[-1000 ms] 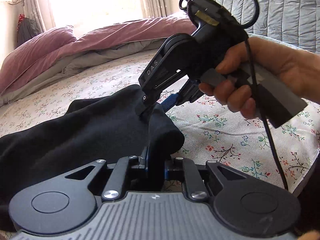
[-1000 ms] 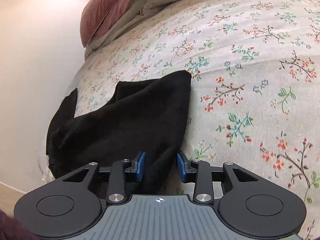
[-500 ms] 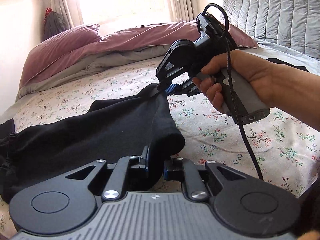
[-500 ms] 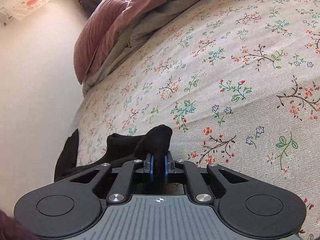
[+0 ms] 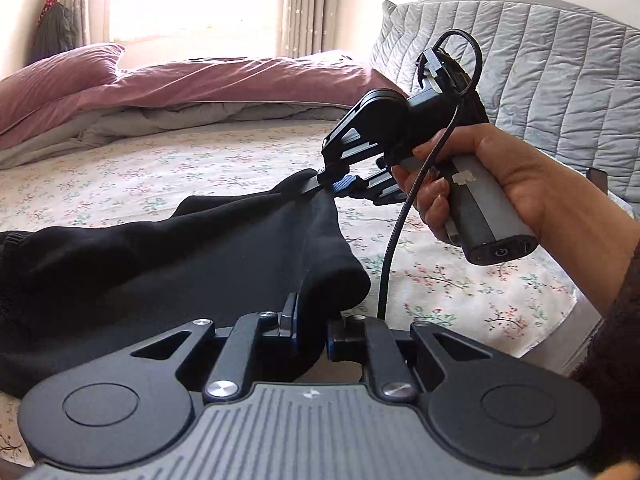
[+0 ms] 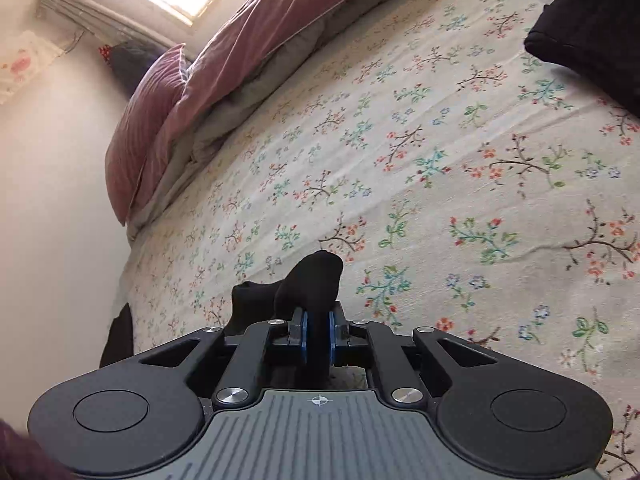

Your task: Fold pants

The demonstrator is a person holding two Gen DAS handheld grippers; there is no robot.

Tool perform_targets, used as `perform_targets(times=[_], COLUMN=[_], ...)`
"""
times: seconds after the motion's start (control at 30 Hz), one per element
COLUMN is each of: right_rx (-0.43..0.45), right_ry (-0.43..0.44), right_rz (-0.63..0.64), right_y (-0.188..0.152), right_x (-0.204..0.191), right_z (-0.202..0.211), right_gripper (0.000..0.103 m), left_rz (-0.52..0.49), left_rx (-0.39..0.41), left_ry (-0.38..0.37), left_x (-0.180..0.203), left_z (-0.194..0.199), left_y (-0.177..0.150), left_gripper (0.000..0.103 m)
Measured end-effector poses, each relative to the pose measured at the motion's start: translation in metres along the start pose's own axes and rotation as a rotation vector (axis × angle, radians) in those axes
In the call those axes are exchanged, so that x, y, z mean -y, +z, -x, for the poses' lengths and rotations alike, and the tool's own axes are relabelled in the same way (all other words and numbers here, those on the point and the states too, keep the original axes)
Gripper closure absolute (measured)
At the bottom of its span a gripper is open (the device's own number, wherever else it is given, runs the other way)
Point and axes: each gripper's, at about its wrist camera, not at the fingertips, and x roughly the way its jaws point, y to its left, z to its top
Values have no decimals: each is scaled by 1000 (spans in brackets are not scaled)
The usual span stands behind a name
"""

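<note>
Black pants (image 5: 168, 264) lie across a bed (image 5: 160, 168) covered in a floral sheet, stretching from the left edge toward the middle, with one end raised off the sheet. The left claw (image 5: 310, 330) is pressed together on a fold of that raised end, black cloth filling the gap between its blue-edged pads. Farther along the same edge, the right claw (image 5: 334, 184) – held in a person's right hand (image 5: 480, 184) – pinches the cloth's top corner, and the fabric hangs taut between the two grips.

From the right wrist camera, the right claw (image 6: 318, 330) has its blue pads squeezed on a bunched tip of the pants (image 6: 316, 280), which pokes up above them. A second dark cloth (image 6: 592, 32) lies on the sheet at the upper right. A purple pillow (image 6: 140, 136) and a purple quilt (image 5: 224, 84) rest at the far side of the bed – a grey quilted headboard (image 5: 540, 72) rises at the right.
</note>
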Motion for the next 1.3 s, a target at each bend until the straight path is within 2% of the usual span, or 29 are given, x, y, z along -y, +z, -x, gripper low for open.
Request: perform_targets(times=[0.1,0.2,0.4,0.63,0.73,0.83,1.03,1.17,1.23,1.3], right_rx=[13,24,62,99,91,67,-9,-64,-86,-99], right_ry=[-19,-31,-12,104,176,208,194,161,124,100], right_rz=[-38,-36,19,50,59,91,212,279,307,331], right_y=[-4,-6,-6,-3,-6,-12,-35,-55,-64,-69], right_x=[19,19,-16,-67,-87,-109,-153,-172,-177,-179], right_z=[18,31,36,23,3,-24,-86,-125,-141,-153], right_gripper=[95,95,95,93,92,92,91,88,87,84], left_rz=[16,50,168,288,350,418,544,597,616,631], left_rx=[-8,-7,27,102,116,119,55,-28,-89,-124], left_ry=[-47,-70,-121,-129,-119,-91,-38,-5,-9,-24], left_x=[6,0,-28,-66,-88,-116,-164,-197,-210,-220], left_z=[2,5,21,48,53,61,63,57,46,43], left_y=[-3,-4,-2,4,9,4,-17,-32,-39,-47], left_gripper=[81,81,81,81,81,81,81,79,77,68])
